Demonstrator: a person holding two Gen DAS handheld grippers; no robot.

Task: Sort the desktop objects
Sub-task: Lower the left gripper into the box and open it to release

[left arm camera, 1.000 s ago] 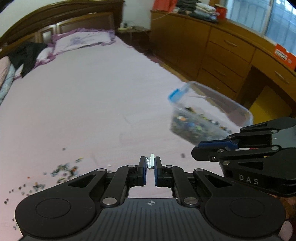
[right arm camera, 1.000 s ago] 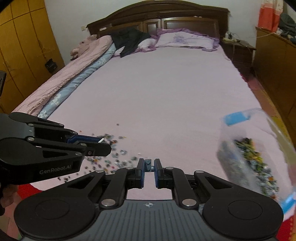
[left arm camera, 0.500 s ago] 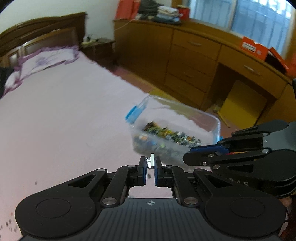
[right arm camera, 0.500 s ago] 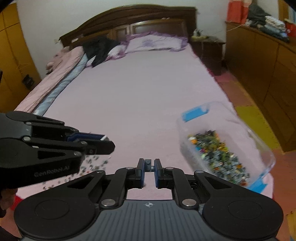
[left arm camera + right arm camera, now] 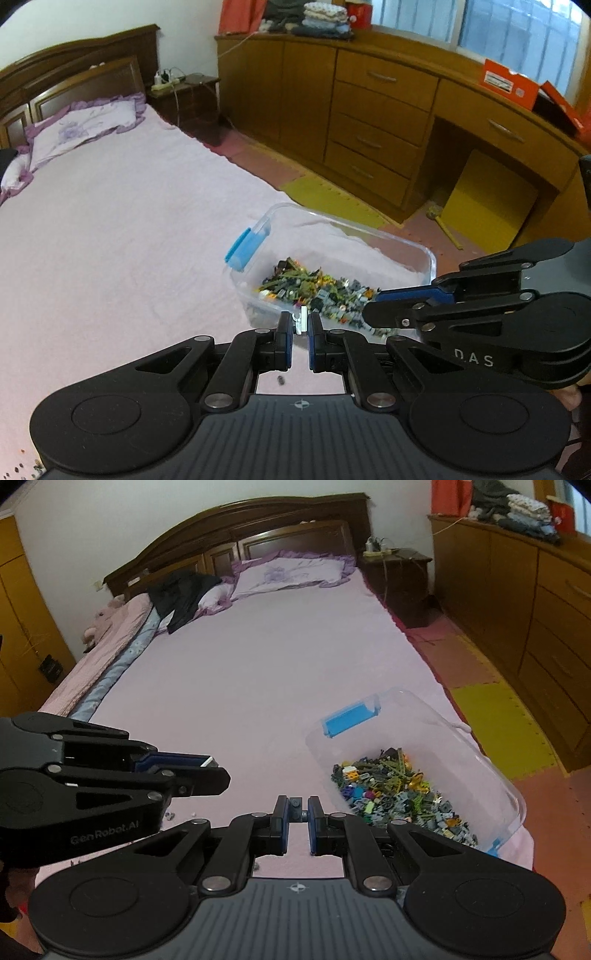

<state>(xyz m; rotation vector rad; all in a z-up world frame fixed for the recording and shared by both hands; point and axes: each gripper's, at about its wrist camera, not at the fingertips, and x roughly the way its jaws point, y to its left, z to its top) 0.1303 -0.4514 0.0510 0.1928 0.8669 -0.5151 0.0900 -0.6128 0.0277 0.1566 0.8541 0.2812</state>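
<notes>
1. left gripper [image 5: 301, 326]: jaws pinched on a small white piece [image 5: 302, 320], held up between the fingertips, just short of the near wall of the clear plastic bin [image 5: 428, 258].
2. right gripper [image 5: 297, 810]: jaws clamped on a small blue-grey piece [image 5: 296, 805], hanging over the bed just left of the bin.
3. the two grippers sit side by side; each one shows at the edge of the other's wrist view, jaws seen side-on and nearly together.
4. bin sits on the pink bedsheet [image 5: 258, 672] near the bed's right edge, lid off, blue latch [image 5: 244, 249] on the end wall. pile of small mixed-colour pieces [image 5: 399, 786] covers part of its floor.
5. one loose dark piece [image 5: 280, 379] lies on the sheet under the left gripper; a few more specks [image 5: 22, 469] at the bottom-left corner of the left view.
6. wooden dresser [image 5: 369, 110] runs along the floor beside the bed.
</notes>
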